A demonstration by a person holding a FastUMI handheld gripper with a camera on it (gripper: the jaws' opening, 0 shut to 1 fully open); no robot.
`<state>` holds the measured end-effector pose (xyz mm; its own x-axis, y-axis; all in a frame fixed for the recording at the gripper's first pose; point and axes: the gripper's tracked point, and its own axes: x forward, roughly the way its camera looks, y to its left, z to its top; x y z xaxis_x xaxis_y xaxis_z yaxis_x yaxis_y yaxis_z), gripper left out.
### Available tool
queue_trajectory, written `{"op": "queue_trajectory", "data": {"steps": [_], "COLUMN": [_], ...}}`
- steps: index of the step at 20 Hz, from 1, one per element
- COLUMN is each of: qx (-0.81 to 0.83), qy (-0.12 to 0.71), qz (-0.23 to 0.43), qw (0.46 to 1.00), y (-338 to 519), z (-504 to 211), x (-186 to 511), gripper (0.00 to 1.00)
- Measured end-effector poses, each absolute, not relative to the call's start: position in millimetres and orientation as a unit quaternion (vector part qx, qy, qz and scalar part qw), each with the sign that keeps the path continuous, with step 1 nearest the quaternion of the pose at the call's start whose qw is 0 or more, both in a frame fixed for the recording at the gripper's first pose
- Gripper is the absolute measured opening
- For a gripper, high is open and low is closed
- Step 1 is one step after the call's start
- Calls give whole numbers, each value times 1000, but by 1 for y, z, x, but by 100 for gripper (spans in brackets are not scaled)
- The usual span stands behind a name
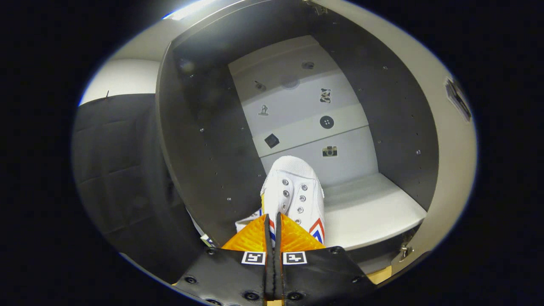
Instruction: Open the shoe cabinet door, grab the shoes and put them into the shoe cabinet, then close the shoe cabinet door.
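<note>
Shoe: white canvas lace-up sneaker with metal eyelets and red-and-blue chevron trim (pixel 293 193), hanging just ahead of the fingers, toe pointing into the open cabinet, above the front part of the lower shelf.
Handling, as a judgement: looking light and soft-walled, likely flexing and swinging from a pinch at one edge; canvas giving good friction, rubber sole being the stiffer part; not fragile.
Where to hold: heel collar or rear edge of the upper seeming the sensible place, thin enough to pinch; toe cap too broad and rounded.
Fingers: nearly closed, only a narrow slit between them, with a strip of the shoe's rear trim showing in that slit (pixel 272 238); appearing to be pinching the rear edge from both sides, though the contact itself being partly hidden.
Shelf: pale, flat board (pixel 374 212) lying under and to the right of the shoe; whether the sole is touching it being impossible to tell.
Cabinet: dark grey interior walls with rows of small holes (pixel 212 140), light back panel carrying small stickers (pixel 306 123), door standing open.
Task stage, as a judgement: shoe being carried into the cabinet, not yet released; door closing left to do.
</note>
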<state>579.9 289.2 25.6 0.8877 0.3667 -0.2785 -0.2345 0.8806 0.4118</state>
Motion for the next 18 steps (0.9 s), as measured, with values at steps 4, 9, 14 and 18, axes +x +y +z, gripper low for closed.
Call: {"op": "queue_trajectory", "data": {"steps": [4, 9, 14, 18], "qx": [186, 173, 162, 160], "qy": [169, 181, 190, 203], "qz": [142, 122, 105, 98], "qw": [957, 960, 963, 961], "y": [289, 288, 287, 290], "z": [28, 7, -13, -29], "x": [618, 654, 674, 682], "gripper": [1, 1, 1, 1]}}
